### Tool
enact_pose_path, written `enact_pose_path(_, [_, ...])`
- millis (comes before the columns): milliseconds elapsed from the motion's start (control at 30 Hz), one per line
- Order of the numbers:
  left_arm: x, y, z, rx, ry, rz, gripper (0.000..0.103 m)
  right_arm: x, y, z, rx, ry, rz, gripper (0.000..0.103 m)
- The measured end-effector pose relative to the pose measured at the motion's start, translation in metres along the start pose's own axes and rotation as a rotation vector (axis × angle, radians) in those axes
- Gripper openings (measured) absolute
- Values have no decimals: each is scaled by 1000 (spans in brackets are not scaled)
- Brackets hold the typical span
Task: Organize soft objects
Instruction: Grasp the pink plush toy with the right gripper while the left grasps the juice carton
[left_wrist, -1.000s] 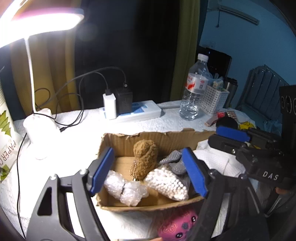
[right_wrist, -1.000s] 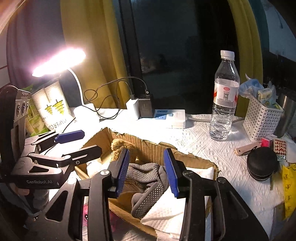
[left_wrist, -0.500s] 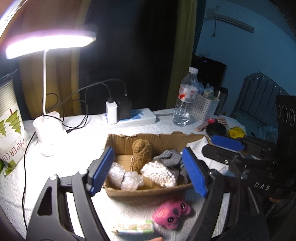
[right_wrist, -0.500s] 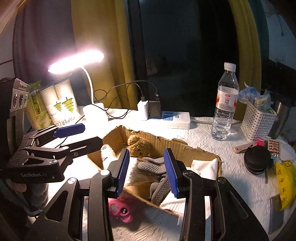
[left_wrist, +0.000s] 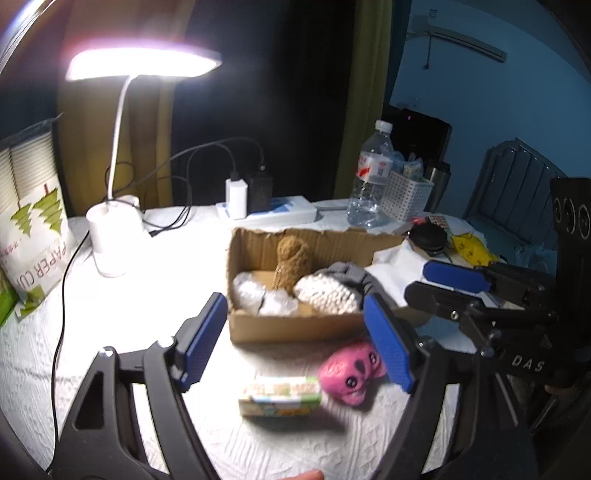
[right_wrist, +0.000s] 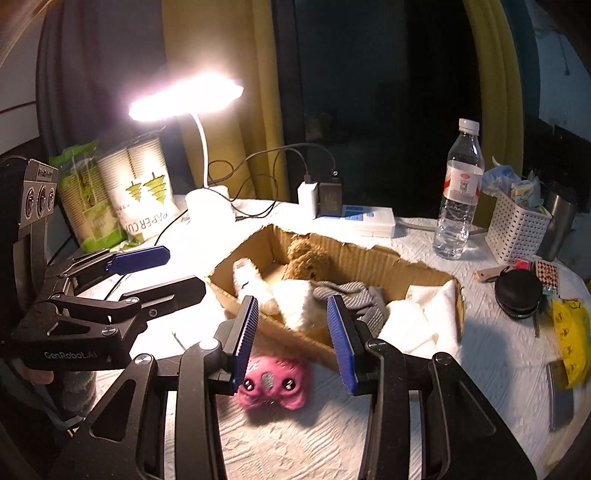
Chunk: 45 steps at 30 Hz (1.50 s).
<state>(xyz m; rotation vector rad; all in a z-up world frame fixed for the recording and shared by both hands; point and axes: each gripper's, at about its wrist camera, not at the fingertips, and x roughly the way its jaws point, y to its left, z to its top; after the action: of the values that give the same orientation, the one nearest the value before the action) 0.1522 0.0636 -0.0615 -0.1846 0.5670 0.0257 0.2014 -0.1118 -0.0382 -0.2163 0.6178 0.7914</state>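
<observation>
A cardboard box (left_wrist: 295, 326) (right_wrist: 373, 258) on the white table holds a brown knitted toy (left_wrist: 291, 260) (right_wrist: 308, 260), bubble wrap (left_wrist: 264, 299), a white beaded pouch (left_wrist: 327, 293), a grey glove (right_wrist: 352, 297) and a white cloth (right_wrist: 424, 317). A pink plush toy (left_wrist: 349, 371) (right_wrist: 273, 382) and a small green-and-white packet (left_wrist: 280, 395) lie on the table in front of the box. My left gripper (left_wrist: 295, 345) is open and empty above the packet. My right gripper (right_wrist: 293, 339) is open and empty above the pink plush.
A lit desk lamp (left_wrist: 110, 221) (right_wrist: 210, 199) stands back left by a paper-cup bag (left_wrist: 33, 229). A power strip with chargers (left_wrist: 266, 206), a water bottle (right_wrist: 460, 192), a white basket (right_wrist: 517, 229), a black round case (right_wrist: 519, 293) and a yellow bag (right_wrist: 570, 332) sit behind and right.
Both grippers have pulled back and up from the box. The pink plush and the small packet in front of the box have come into view.
</observation>
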Motion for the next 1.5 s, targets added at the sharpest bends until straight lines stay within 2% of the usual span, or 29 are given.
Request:
enact_pose_path(267, [-8, 17, -21, -24, 15, 0, 78, 6, 13, -16, 13, 29, -7, 48])
enact_pose_path(567, [-3, 35, -47, -56, 49, -10, 78, 15, 26, -35, 24, 62, -13, 49])
enact_pose_path(700, [3, 40, -55, -63, 75, -19, 78, 21, 24, -43, 45, 83, -23, 63])
enact_pose_path(933, [15, 45, -62, -91, 120, -40, 78, 37, 17, -54, 74, 127, -46, 68])
enact_pose_path(1033, [19, 45, -63, -94, 135, -47, 78, 46, 15, -57, 87, 149, -40, 74])
enact_pose_path(1100, [20, 43, -63, -93, 138, -54, 91, 52, 14, -58, 91, 160, -30, 80])
enact_pose_path(1133, [20, 43, -63, -93, 134, -58, 98, 55, 14, -57, 90, 163, -27, 80])
enact_pose_path(1267, [22, 39, -61, -84, 143, -61, 98, 65, 13, -55, 86, 181, -12, 81])
enact_pose_path(1500, [40, 37, -62, -75, 212, -11, 98, 81, 9, -56, 111, 231, 24, 80])
